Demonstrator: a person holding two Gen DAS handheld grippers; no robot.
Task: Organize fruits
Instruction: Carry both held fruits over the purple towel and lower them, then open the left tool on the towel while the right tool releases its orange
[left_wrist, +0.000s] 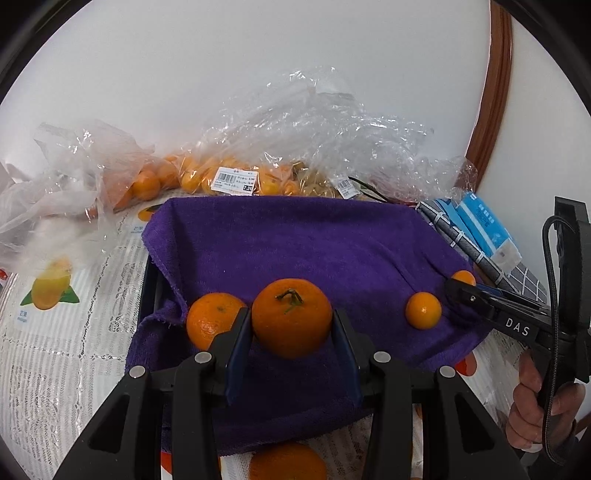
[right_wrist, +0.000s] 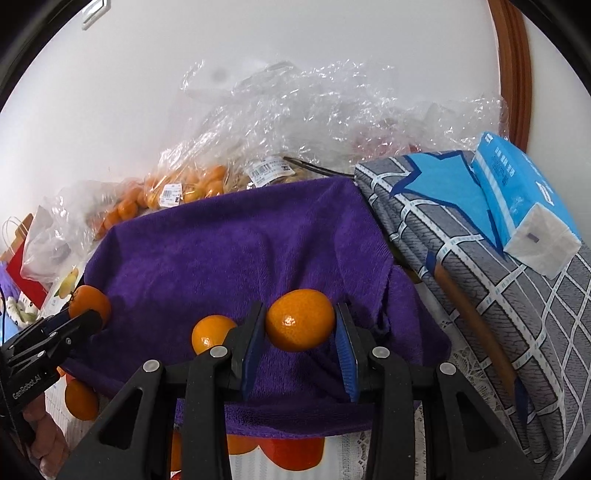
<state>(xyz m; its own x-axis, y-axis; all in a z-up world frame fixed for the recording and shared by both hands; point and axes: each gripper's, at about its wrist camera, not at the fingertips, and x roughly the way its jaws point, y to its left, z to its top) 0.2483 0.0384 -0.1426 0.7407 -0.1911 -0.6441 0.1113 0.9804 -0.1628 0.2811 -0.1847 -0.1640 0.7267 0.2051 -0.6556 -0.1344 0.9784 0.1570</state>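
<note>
A large stemmed mandarin (left_wrist: 291, 323) is clamped between the blue pads of the left tool (left_wrist: 291, 332), low over the purple towel (left_wrist: 295, 243) that is draped across a dark tray whose edge (left_wrist: 149, 280) is seen at the left. Just beside the left pad, a second mandarin (left_wrist: 208, 319) is seen resting on the towel, touching the tool's finger. Further to the right a small orange fruit (left_wrist: 423, 310) lies on the towel, apart from the others.

In the right wrist view a smooth small mandarin (right_wrist: 300, 319) is gripped between the pads of the right tool (right_wrist: 300, 332), also over the purple towel (right_wrist: 236, 251). The other small fruit (right_wrist: 210, 332) is seen just left of that tool's left finger. The left tool (right_wrist: 83, 321) with its fruit (right_wrist: 90, 302) is seen at the left edge of this view.

Behind the towel, clear plastic bags (left_wrist: 236, 173) filled with more orange fruit are piled against the white wall. A folded grey checked cloth (right_wrist: 480, 266) with a blue tissue pack (right_wrist: 524, 199) on top is placed to the right. The surface is covered by a lace-patterned cloth (left_wrist: 66, 332) printed with fruit pictures
</note>
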